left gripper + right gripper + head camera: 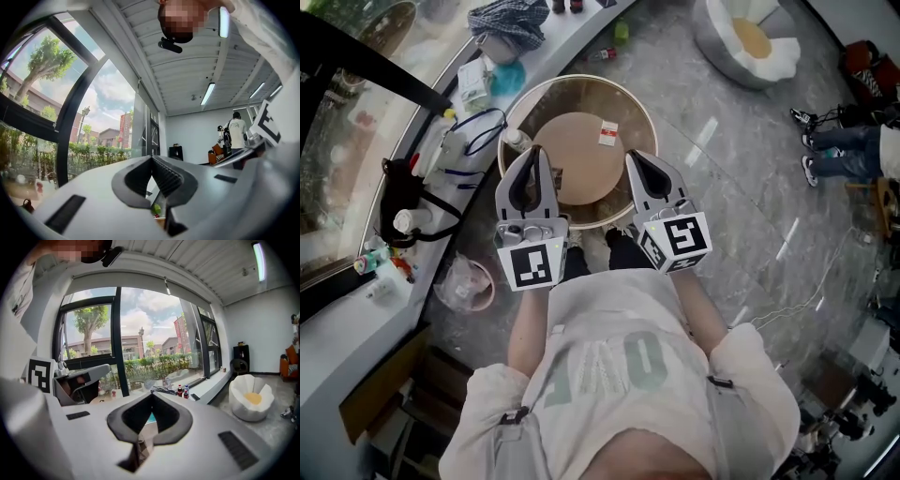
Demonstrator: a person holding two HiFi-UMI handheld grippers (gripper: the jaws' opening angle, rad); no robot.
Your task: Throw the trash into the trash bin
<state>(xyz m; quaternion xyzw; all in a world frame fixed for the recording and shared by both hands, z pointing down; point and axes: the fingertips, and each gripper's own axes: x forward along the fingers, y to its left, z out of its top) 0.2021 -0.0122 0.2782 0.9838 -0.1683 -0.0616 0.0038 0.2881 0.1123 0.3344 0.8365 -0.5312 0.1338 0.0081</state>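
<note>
Beyond both jaws, trash packet [608, 133]

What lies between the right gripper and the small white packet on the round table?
Nothing. In the head view, only the bare wooden top of the round table shows between the right gripper and the small white packet.

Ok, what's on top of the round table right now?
A small white-and-red packet lies on the round table. Its near edge is covered by the left gripper and right gripper, so anything there is unseen.
</note>
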